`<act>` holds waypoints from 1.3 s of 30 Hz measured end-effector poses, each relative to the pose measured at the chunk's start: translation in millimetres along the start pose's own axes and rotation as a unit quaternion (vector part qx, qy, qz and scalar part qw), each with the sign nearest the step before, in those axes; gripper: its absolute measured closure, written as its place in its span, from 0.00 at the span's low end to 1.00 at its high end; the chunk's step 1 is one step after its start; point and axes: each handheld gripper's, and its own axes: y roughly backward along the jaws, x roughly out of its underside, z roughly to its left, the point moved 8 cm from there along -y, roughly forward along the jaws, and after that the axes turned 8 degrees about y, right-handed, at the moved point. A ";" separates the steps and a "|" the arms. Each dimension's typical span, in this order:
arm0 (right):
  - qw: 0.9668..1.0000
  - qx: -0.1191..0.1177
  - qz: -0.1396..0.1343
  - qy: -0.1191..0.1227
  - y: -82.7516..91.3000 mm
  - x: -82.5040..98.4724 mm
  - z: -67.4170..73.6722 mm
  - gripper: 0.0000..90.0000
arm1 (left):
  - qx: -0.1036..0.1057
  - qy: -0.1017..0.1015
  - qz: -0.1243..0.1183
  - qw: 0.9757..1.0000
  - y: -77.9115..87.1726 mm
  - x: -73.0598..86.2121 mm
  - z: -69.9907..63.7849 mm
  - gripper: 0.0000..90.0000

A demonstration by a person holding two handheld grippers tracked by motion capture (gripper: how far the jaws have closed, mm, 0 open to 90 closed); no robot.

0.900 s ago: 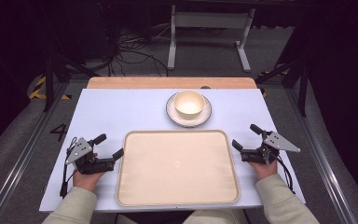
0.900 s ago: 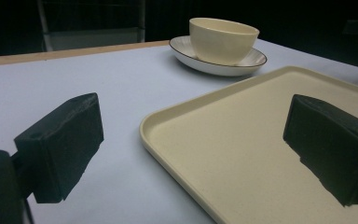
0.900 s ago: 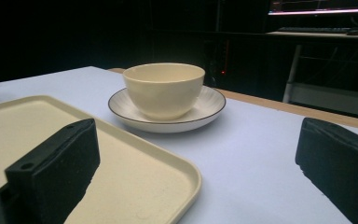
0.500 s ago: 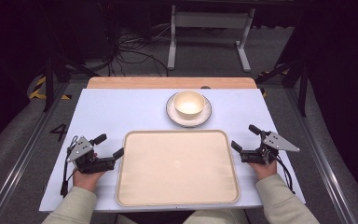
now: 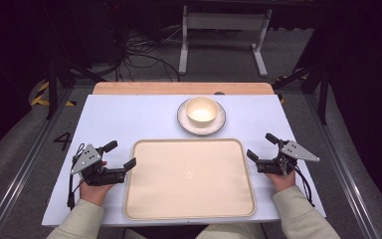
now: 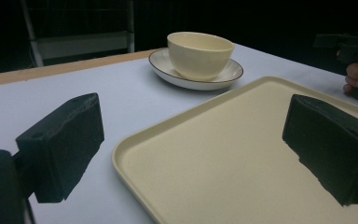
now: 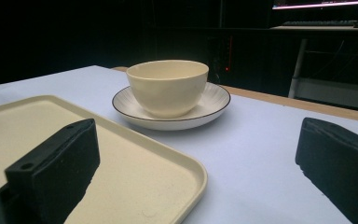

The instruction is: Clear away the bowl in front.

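White tabletop (image 5: 129, 119), dark room. Tray (image 5: 189, 179) at near edge, bowl (image 5: 201, 110) on saucer (image 5: 218, 124) behind. Left gripper (image 5: 119, 155), right gripper (image 5: 259, 147) flanking tray, wide open, empty, probably poised to start.

1. The cream bowl (image 7: 168, 87) looks smooth and a little shiny, like glazed pottery.
2. The plate (image 7: 212, 105) under it is glossy too.
3. The tray (image 5: 189, 177) looks like matt plastic, a bit grainy.
4. The bench (image 5: 129, 119) has a smooth, matt top and a wooden far edge.
5. The black fingers (image 6: 63, 144) look rough and dull.
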 end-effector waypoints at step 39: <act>1.000 0.001 0.007 -0.017 -1.7 3.2 -1.1 0.01 | 0.027 0.015 0.000 1.000 -55.3 -67.9 -7.0 0.07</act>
